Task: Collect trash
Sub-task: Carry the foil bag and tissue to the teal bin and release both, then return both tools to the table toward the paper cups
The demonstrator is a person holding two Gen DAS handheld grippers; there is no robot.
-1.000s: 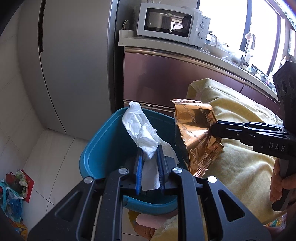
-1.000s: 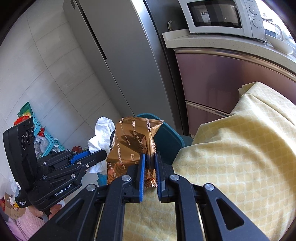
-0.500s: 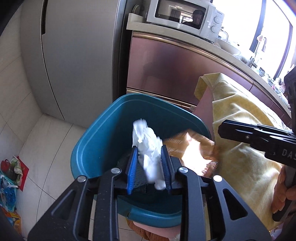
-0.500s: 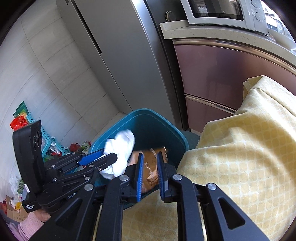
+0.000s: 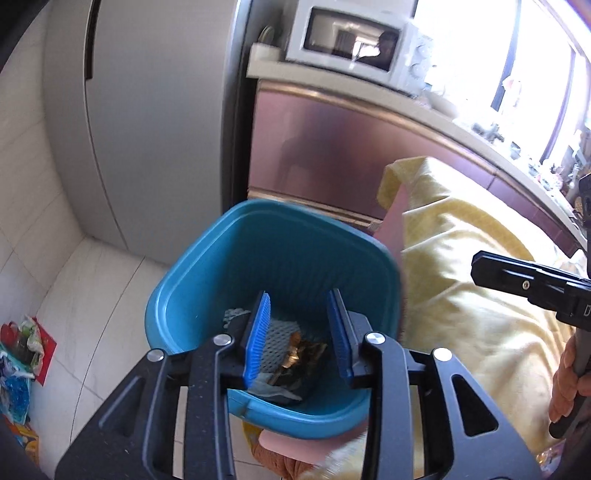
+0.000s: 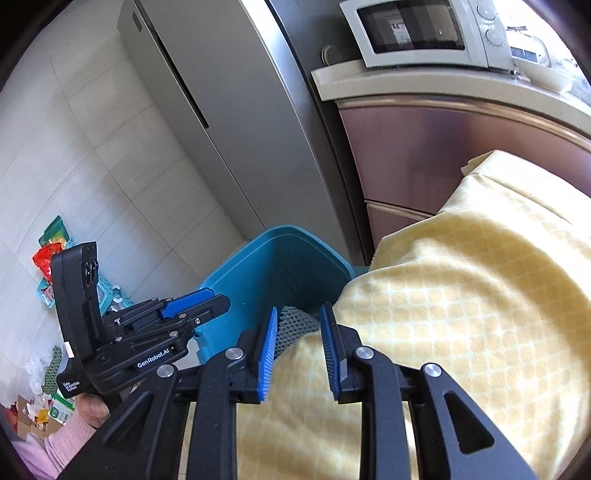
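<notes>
A teal bin point(image 5: 280, 254) stands beside the yellow-covered table. In the left wrist view my left gripper point(image 5: 299, 330) hangs over the bin mouth, its jaws opening with nothing between the pads. Down inside lie the copper foil wrapper point(image 5: 301, 350) and a white foam net point(image 5: 279, 338); the white tissue is not clearly visible. In the right wrist view my right gripper point(image 6: 300, 349) sits over the table edge by the bin point(image 6: 280, 273), its jaws opening and empty. The left gripper point(image 6: 192, 308) shows at its left, the right gripper's finger point(image 5: 517, 280) at the left view's right.
A yellow chequered cloth point(image 6: 461, 295) covers the table on the right. Behind the bin stand a grey fridge point(image 5: 155, 129) and a brown cabinet point(image 5: 332, 147) carrying a white microwave point(image 6: 424, 33). Bags and clutter point(image 5: 18, 354) lie on the tiled floor at the left.
Both grippers opened and dropped their loads: the white tissue left the left gripper and the foil wrapper left the right one, both falling into the bin.
</notes>
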